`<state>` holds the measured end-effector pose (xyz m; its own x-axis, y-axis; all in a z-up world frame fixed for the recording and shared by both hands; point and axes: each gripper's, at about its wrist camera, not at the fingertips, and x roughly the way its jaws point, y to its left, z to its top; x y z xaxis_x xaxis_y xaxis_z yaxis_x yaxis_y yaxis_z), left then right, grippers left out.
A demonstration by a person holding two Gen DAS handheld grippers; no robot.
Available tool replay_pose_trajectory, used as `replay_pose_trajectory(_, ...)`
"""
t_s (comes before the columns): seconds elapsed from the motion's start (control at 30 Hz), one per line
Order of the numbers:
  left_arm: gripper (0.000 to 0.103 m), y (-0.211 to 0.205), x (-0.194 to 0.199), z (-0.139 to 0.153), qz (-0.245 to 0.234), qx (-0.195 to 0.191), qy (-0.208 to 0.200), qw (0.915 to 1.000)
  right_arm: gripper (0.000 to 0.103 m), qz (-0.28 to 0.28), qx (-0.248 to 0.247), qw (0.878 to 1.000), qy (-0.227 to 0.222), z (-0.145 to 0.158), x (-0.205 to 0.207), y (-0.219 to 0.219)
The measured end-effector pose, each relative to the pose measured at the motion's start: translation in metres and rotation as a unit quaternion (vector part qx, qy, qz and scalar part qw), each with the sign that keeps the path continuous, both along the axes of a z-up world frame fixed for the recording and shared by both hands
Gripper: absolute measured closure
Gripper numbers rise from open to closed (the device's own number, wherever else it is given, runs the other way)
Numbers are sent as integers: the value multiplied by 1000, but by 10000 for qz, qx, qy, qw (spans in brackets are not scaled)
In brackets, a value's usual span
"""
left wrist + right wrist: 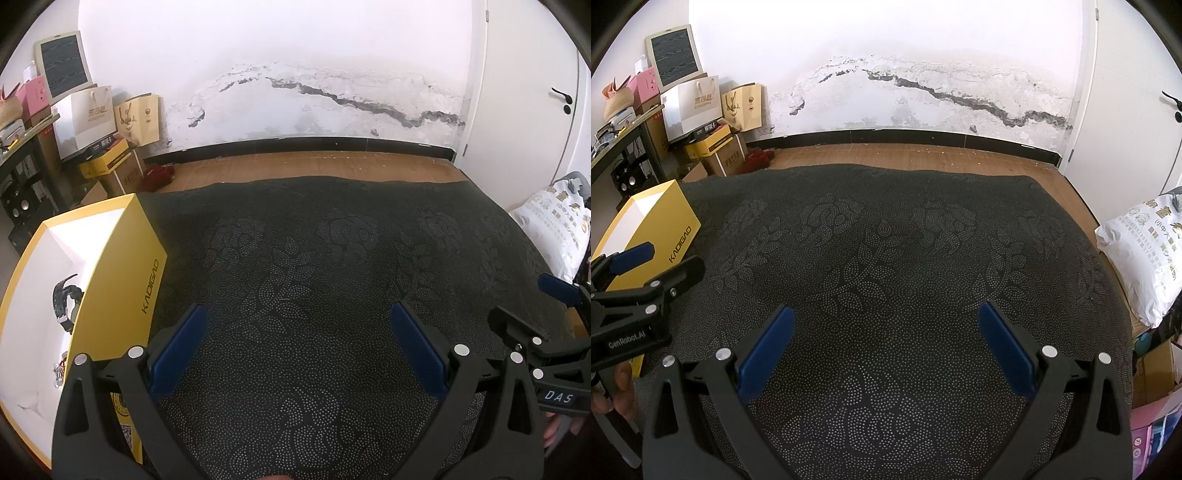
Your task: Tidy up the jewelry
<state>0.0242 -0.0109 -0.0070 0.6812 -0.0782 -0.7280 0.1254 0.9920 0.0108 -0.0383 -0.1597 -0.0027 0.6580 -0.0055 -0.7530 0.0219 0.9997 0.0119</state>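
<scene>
A yellow box (122, 266) with a white lining stands open at the left edge of the dark patterned cloth (314, 258). Inside it lie a black watch (66, 299) and a small beaded piece of jewelry (61, 367). My left gripper (295, 325) hovers open over the bare cloth just right of the box, nothing between its blue pads. My right gripper (886, 325) is also open and empty over the cloth. In the right wrist view the yellow box (661, 218) sits at the far left behind the left gripper (657, 266).
Beyond the cloth's far edge are a wooden floor (314, 164) and a peeling white wall. Cardboard boxes and paper bags (99, 122) are stacked at the back left. A white printed sack (1145, 251) lies right of the cloth, by a white door.
</scene>
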Motion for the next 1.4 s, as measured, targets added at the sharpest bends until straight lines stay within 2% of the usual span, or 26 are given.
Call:
replay_pose_trajectory(0.27,6,1,0,0,-11,7,4,10000,7,1,-1,10000,9,0,0,0)
replay_pose_trajectory(0.53,6,0,-1,-2,-82,-149,59,9998,7,4,-2,10000,6,0,-1,-1)
replay_pose_trajectory(0.67,6,5,-4,0,188,-283,-16,9994,7,8,1,10000,5,0,0,-1)
replay_pose_trajectory(0.87,6,1,-4,0,-39,-333,49,9994,7,0,2,10000,5,-1,0,-1)
replay_pose_trajectory(1.4,6,-1,-6,0,-116,-332,44,9994,7,-8,11,10000,10,-2,0,-2)
